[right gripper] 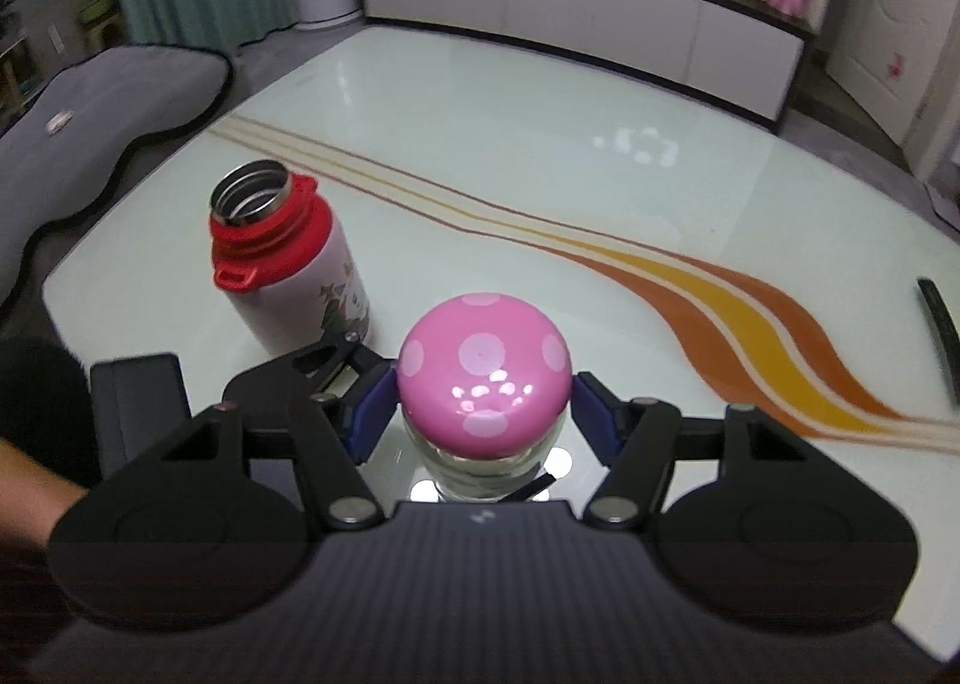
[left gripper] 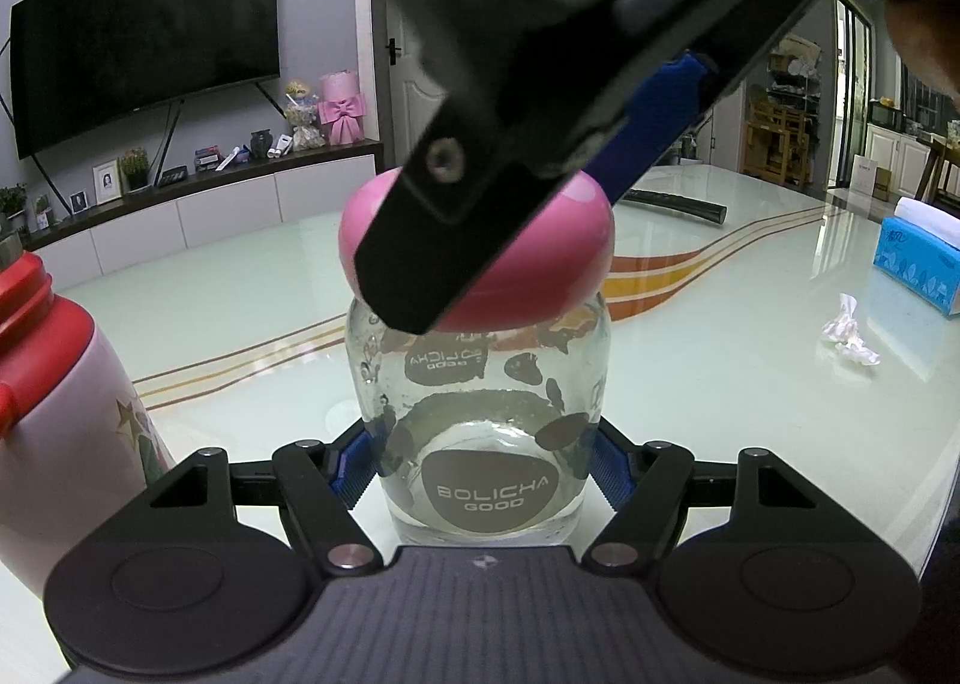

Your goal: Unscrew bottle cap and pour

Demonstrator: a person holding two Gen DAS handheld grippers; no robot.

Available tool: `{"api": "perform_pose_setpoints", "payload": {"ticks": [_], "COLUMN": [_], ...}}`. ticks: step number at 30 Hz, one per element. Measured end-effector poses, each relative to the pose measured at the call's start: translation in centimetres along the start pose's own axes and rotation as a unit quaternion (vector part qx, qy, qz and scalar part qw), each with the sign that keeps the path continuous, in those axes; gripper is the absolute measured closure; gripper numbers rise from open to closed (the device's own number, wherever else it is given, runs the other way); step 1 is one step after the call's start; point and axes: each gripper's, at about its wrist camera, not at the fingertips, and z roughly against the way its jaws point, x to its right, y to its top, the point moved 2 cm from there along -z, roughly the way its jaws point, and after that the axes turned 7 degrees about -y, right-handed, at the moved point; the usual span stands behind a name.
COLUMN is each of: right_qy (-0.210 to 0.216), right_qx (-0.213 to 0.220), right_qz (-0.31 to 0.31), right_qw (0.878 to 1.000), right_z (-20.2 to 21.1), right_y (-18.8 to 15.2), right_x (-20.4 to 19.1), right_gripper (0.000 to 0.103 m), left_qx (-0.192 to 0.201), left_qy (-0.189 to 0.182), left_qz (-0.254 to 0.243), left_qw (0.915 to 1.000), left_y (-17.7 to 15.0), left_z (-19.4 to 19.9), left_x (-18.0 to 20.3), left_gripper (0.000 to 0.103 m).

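Glossy pale-green glass table (right gripper: 480, 102), crossed by curved orange and yellow stripes, fills both views against a living-room background; a wall-mounted black television (left gripper: 144, 36) hangs above a long white cabinet with a dark top (left gripper: 198, 204). At the centre stands a clear glass bottle (left gripper: 480, 414), rounded and short, printed with brown blotches and the words "BOLICHA GOOD", upright on the table; its domed pink cap with paler pink dots (right gripper: 485, 378) is smooth and shiny and still sits on the neck. Left gripper (left gripper: 483, 459), black with ribbed blue pads (left gripper: 354, 468), is clamped on the bottle's lower body, one pad pressed to each side. Right gripper (right gripper: 483, 414) hangs over the bottle from above; its blue pads (right gripper: 375, 414) flank the cap with a small gap visible on either side, so the fingers are apart and not gripping. In the left wrist view the same tool appears as a blurred black finger crossing in front of the cap. Left of the bottle, well apart from it, stands a white insulated flask with a red collar and an open steel mouth (right gripper: 282, 258); a blue tissue box (left gripper: 918, 252) and crumpled white tissue (left gripper: 849, 333) lie to the right.
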Motion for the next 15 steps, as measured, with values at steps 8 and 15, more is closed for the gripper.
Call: {"api": "perform_pose_setpoints", "payload": {"ticks": [8,15], "right_qy": [0.055,0.085], "right_qx": [0.018,0.025], "right_qz": [0.068,0.095], "right_qw": [0.996,0.991], "right_z": [-0.1,-0.1], "right_y": [-0.1,-0.1], "right_x": [0.8,1.3], "right_gripper": [0.039,0.039], "left_qx": [0.001,0.002], "left_qy": [-0.002,-0.003], "left_qz": [0.002,0.004], "left_qw": [1.0000,1.0000], "left_y": [-0.2,0.1], "left_z": [0.1,-0.1], "left_x": [0.0,-0.2], "left_gripper": [0.030,0.030]}}
